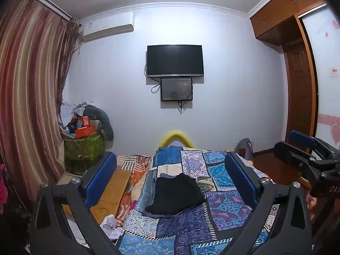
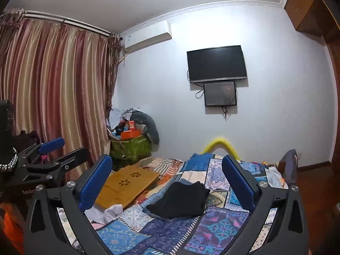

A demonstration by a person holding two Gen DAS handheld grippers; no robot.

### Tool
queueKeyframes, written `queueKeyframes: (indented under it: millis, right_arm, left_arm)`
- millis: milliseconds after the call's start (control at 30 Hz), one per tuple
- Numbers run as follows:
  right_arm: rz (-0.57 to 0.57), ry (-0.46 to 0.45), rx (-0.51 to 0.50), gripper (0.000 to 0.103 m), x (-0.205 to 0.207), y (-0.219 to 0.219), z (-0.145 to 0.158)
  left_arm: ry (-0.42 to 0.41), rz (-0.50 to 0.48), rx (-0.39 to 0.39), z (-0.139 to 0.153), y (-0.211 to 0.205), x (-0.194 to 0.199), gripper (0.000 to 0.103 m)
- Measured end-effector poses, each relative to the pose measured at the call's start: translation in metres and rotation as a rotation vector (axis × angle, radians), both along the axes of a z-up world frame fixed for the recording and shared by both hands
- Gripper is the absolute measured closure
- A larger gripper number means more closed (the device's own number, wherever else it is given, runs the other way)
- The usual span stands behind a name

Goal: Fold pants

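Observation:
Black pants (image 1: 176, 193) lie folded in a compact pile on the blue patchwork bedspread (image 1: 225, 210), on top of a blue garment edge. They also show in the right wrist view (image 2: 180, 200). My left gripper (image 1: 170, 178) is open and empty, held above and short of the pants. My right gripper (image 2: 167, 180) is open and empty, also raised above the bed. The right gripper shows at the right edge of the left wrist view (image 1: 306, 148). The left gripper shows at the left edge of the right wrist view (image 2: 57, 150).
A wooden lap tray (image 2: 127, 184) lies on the bed's left side beside crumpled white cloth (image 2: 108, 211). A green bin piled with clutter (image 2: 129, 146) stands in the corner by the curtains (image 2: 53, 89). A TV (image 1: 175, 60) hangs on the far wall. A wardrobe (image 1: 297, 68) stands right.

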State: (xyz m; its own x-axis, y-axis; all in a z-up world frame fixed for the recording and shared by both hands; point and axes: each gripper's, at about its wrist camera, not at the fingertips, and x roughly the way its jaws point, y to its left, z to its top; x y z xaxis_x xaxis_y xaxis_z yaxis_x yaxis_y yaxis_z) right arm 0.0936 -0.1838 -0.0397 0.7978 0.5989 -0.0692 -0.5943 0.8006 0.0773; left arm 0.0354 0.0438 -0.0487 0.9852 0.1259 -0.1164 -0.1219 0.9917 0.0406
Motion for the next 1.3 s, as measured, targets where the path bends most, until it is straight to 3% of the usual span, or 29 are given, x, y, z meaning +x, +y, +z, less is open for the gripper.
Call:
queueKeyframes:
  millis: [1300]
  right_arm:
    - [-0.025, 0.056, -0.010, 0.000, 0.002, -0.002, 0.000]
  left_arm:
    - [0.032, -0.031, -0.009, -0.015, 0.004, 0.017, 0.000]
